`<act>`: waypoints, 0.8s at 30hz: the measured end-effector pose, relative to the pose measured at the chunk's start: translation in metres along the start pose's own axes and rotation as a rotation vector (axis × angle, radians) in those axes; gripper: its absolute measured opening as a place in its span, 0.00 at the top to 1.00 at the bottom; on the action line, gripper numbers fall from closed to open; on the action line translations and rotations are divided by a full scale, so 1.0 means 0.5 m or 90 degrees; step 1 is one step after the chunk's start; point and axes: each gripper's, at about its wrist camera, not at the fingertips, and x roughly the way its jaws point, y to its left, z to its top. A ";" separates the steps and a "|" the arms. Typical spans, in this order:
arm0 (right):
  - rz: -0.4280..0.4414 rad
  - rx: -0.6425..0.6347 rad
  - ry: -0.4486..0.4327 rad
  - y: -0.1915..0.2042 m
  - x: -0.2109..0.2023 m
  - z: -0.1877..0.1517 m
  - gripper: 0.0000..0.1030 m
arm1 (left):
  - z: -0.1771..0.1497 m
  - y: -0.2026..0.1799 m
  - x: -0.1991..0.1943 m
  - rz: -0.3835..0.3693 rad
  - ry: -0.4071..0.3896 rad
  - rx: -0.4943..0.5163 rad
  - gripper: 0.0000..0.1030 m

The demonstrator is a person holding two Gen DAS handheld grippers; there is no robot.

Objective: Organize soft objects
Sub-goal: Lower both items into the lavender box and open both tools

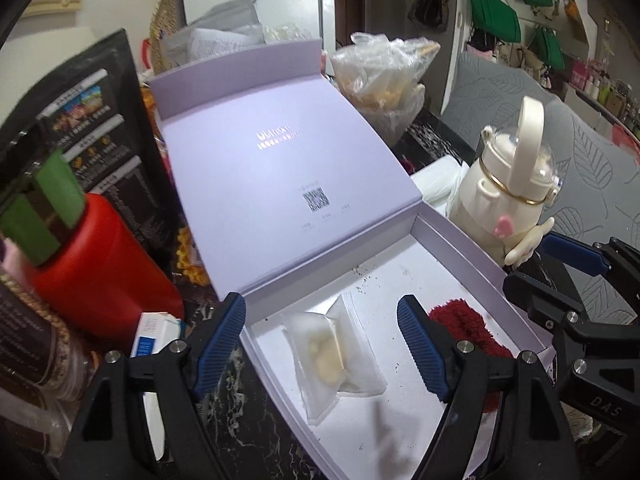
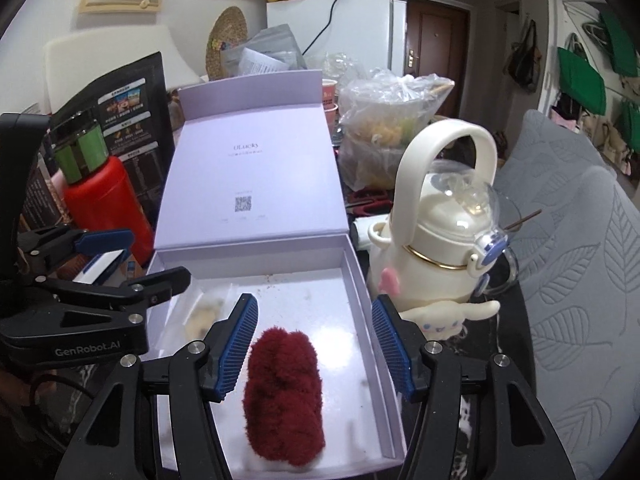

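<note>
An open lilac box lies in front of me, its lid standing up behind; it also shows in the right wrist view. Inside lie a clear plastic pouch with pale soft pieces and a fluffy dark red object, which also shows in the left wrist view. My left gripper is open, its fingers either side of the pouch above it. My right gripper is open, fingers either side of the red object. The pouch is partly hidden behind the left gripper in the right wrist view.
A cream kettle-shaped bottle with a plush charm stands right of the box. A red canister with a green-banded lid and a black menu board stand left. A filled plastic bag sits behind. A grey leaf-patterned cushion is at right.
</note>
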 end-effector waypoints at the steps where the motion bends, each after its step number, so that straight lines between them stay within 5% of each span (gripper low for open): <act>1: -0.001 0.001 -0.002 0.002 -0.006 0.001 0.42 | 0.001 0.001 -0.012 0.006 -0.008 -0.002 0.24; 24: -0.024 -0.001 -0.088 0.072 -0.245 -0.029 0.42 | -0.058 -0.009 -0.247 0.004 -0.097 -0.002 0.24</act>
